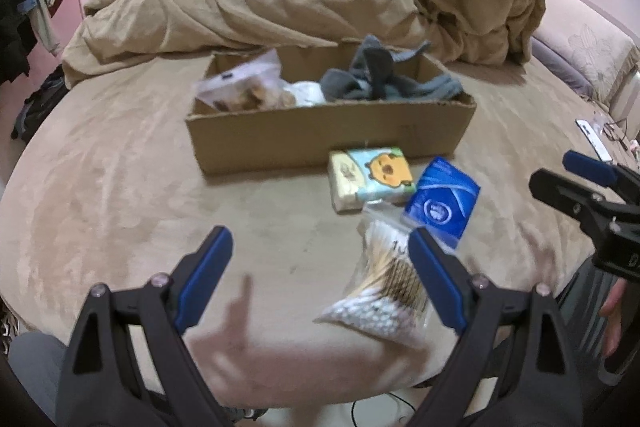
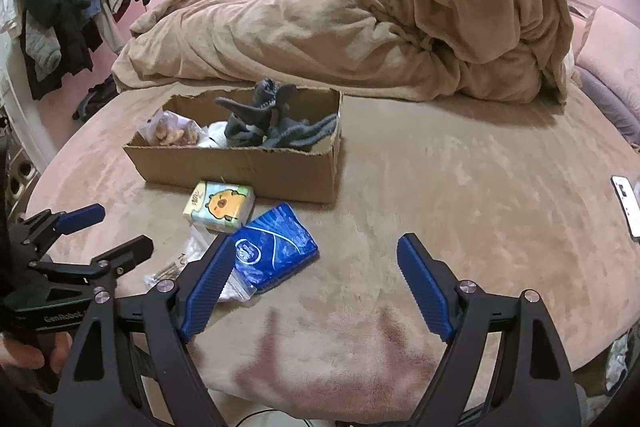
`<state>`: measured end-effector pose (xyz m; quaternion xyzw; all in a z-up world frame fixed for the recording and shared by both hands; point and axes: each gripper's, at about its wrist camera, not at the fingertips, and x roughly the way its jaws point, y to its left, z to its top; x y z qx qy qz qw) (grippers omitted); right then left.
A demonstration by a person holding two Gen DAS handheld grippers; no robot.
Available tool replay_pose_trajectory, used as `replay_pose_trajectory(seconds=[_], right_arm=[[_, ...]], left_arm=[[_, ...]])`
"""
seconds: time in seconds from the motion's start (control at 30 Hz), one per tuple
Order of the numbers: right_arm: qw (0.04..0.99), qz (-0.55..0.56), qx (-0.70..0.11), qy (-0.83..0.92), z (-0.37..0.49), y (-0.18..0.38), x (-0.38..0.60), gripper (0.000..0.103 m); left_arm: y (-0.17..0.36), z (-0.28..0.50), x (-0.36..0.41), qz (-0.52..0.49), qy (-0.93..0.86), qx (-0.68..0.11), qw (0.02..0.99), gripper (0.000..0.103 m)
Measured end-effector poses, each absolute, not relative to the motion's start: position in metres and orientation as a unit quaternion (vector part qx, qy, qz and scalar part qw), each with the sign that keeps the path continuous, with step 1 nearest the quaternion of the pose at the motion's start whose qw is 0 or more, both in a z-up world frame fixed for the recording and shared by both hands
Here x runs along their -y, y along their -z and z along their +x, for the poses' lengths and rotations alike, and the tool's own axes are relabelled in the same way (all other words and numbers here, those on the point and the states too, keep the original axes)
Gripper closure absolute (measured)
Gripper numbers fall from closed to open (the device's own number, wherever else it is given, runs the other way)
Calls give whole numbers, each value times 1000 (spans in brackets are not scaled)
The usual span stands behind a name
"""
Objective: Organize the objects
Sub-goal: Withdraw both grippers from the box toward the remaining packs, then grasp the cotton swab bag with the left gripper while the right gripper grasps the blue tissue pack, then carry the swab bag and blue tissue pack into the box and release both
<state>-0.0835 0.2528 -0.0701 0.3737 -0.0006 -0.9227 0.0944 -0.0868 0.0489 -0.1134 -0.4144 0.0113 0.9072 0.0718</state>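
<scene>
Your left hand-held gripper point(image 1: 320, 255) gapes wide, empty; right hand-held gripper point(image 2: 316, 259) likewise. Swab bag point(image 1: 384, 291), blue pack point(image 1: 442, 201), cartoon pack point(image 1: 370, 177) lie mid-frame on bed, unboxed. Box point(image 1: 328, 137) above already holds snack bag point(image 1: 248, 85), grey cloth point(image 1: 376, 75).

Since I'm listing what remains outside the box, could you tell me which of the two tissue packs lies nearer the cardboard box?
The cartoon-printed tissue pack, right against the cardboard box; the blue tissue pack lies farther out.

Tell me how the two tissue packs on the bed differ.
The cartoon tissue pack is pale, with an orange character; the blue tissue pack is dark blue with white swirls. The cartoon pack lies against the cardboard box; the blue one lies nearer the camera. Both rest on the bed, outside the box.
</scene>
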Motion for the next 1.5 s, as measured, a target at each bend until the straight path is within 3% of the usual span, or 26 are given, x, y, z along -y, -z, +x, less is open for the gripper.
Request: replay_pose_trajectory(seconds=[0.5, 0.87, 1.07, 1.13, 1.17, 1.23, 1.3, 1.43, 1.5], right_arm=[[95, 391, 7, 915, -94, 95, -253, 18], [116, 414, 22, 903, -114, 119, -246, 18], [135, 431, 21, 892, -132, 136, -228, 18], [139, 436, 24, 889, -135, 141, -222, 21], [139, 435, 25, 889, -136, 142, -219, 23], [139, 433, 23, 890, -137, 142, -216, 32], [132, 434, 15, 891, -137, 142, -213, 37], [123, 435, 7, 892, -135, 139, -213, 64], [119, 436, 6, 892, -132, 138, -214, 69]], left_arm=[[149, -93, -76, -442, -889, -26, 116, 12], [173, -79, -109, -466, -870, -82, 140, 12], [165, -83, -87, -455, -884, -46, 97, 14], [163, -85, -76, -452, -888, -39, 73, 21], [162, -86, -71, -451, -889, -36, 67, 32], [160, -88, -62, -452, -890, -26, 56, 43], [157, -88, -55, -451, -891, -19, 50, 45], [150, -91, -36, -447, -894, -6, 35, 50], [147, -89, -28, -445, -895, 1, 29, 51]])
